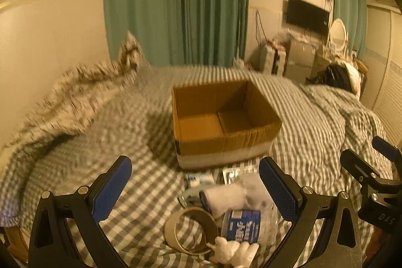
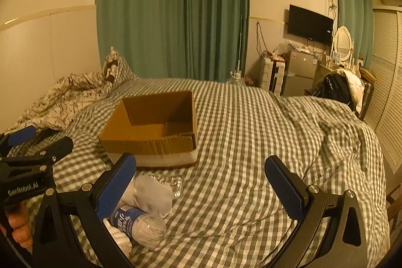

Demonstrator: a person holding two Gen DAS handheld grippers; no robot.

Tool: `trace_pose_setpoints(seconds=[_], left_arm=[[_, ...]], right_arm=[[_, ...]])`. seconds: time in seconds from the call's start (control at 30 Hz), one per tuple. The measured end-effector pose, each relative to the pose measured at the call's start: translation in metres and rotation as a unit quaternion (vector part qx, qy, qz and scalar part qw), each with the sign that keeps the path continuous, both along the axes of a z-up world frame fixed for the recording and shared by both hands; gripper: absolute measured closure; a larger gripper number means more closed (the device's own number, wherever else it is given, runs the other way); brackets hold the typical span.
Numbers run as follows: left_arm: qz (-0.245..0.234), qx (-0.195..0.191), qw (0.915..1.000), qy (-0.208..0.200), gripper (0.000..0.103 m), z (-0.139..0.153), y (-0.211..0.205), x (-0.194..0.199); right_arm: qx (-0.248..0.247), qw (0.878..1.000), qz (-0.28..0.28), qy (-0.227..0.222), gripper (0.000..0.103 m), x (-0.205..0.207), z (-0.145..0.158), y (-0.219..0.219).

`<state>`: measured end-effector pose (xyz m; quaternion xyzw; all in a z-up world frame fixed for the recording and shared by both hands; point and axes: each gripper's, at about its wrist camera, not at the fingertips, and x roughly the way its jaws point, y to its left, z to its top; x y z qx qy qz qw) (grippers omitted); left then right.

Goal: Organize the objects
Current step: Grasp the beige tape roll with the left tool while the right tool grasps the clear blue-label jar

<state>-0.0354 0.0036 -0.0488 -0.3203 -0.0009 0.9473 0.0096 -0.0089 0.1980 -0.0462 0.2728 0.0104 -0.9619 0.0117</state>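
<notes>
An open, empty cardboard box [image 1: 221,122] [image 2: 155,129] sits on the checked bed. In front of it lies a small pile: a plastic bottle with a blue label [image 1: 245,225] [image 2: 135,221], a brown tape roll [image 1: 191,230], a rolled white cloth [image 1: 223,197] [image 2: 153,192], a white figure [image 1: 233,253] and clear plastic packaging [image 1: 238,173] [image 2: 170,181]. My left gripper [image 1: 194,190] is open and empty, hovering over the pile. My right gripper [image 2: 201,187] is open and empty, to the right of the pile.
The checked sheet [image 2: 251,142] covers the bed. A crumpled patterned blanket [image 2: 67,97] lies at the back left by the wall. Green curtains [image 2: 176,11] hang behind. A fridge [image 2: 299,74], TV and chair with clothes [image 2: 341,84] stand at the right.
</notes>
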Motion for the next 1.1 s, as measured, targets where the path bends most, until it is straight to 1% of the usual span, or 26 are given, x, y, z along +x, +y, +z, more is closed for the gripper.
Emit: trace_pose_setpoints(seconds=[0.07, 0.13, 0.23, 0.37, 0.47, 0.53, 0.57, 0.63, 0.67, 0.73, 0.77, 0.83, 0.87, 0.9, 0.97, 1.03, 1.1], left_arm=[[-0.006, 0.003, 0.9996, -0.029, 0.0, -0.016, 0.0, -0.01], [-0.012, -0.001, 0.9987, -0.049, 0.0, -0.03, 0.004, -0.016], [-0.025, -0.016, 0.9957, -0.088, 0.0, -0.059, 0.012, -0.026], [-0.003, -0.052, 0.9903, -0.129, 0.0, -0.084, 0.006, -0.035], [0.003, -0.056, 0.9861, -0.157, 0.003, -0.094, -0.007, -0.038], [0.006, -0.056, 0.984, -0.169, 0.008, -0.1, -0.014, -0.037], [0.006, -0.062, 0.9818, -0.179, 0.013, -0.103, -0.018, -0.036], [0.004, -0.076, 0.9798, -0.185, 0.019, -0.106, -0.019, -0.033], [0.001, -0.083, 0.9787, -0.188, 0.02, -0.108, -0.02, -0.034], [-0.006, -0.09, 0.9774, -0.191, 0.029, -0.113, -0.016, -0.034], [-0.007, -0.098, 0.9755, -0.197, 0.036, -0.117, -0.014, -0.035], [-0.01, -0.113, 0.9738, -0.197, 0.052, -0.122, -0.01, -0.035], [-0.014, -0.125, 0.9721, -0.198, 0.068, -0.126, -0.007, -0.036], [-0.016, -0.129, 0.9713, -0.199, 0.077, -0.127, -0.006, -0.035], [-0.022, -0.125, 0.9713, -0.201, 0.086, -0.127, -0.007, -0.036], [-0.029, -0.121, 0.9725, -0.197, 0.086, -0.123, -0.005, -0.035], [-0.031, -0.133, 0.9727, -0.188, 0.086, -0.118, -0.001, -0.034]], right_arm=[[-0.001, 1.0, 0.003, -0.024, 0.0, -0.008, -0.013, 0.002], [0.002, 0.999, 0.004, -0.045, 0.0, -0.016, -0.025, 0.003], [0.007, 0.997, 0.007, -0.073, 0.0, -0.024, -0.045, 0.005], [0.004, 0.994, 0.028, -0.101, 0.0, -0.028, -0.067, -0.002], [0.007, 0.992, 0.048, -0.119, 0.0, -0.034, -0.083, -0.014], [0.009, 0.989, 0.065, -0.131, 0.0, -0.038, -0.092, -0.026], [0.01, 0.988, 0.075, -0.136, 0.0, -0.039, -0.097, -0.032], [0.011, 0.985, 0.09, -0.145, 0.0, -0.042, -0.108, -0.043], [0.01, 0.984, 0.097, -0.152, 0.0, -0.044, -0.113, -0.047], [0.004, 0.979, 0.11, -0.17, 0.0, -0.048, -0.126, -0.052], [-0.003, 0.977, 0.117, -0.179, 0.0, -0.05, -0.134, -0.054], [-0.037, 0.971, 0.136, -0.194, 0.0, -0.054, -0.145, -0.054], [-0.054, 0.967, 0.144, -0.203, 0.0, -0.056, -0.151, -0.057], [-0.063, 0.964, 0.152, -0.21, 0.0, -0.058, -0.156, -0.059], [-0.07, 0.957, 0.165, -0.227, 0.001, -0.06, -0.167, -0.065], [-0.08, 0.954, 0.169, -0.234, 0.003, -0.061, -0.172, -0.068], [-0.102, 0.949, 0.18, -0.24, 0.012, -0.062, -0.174, -0.066]])
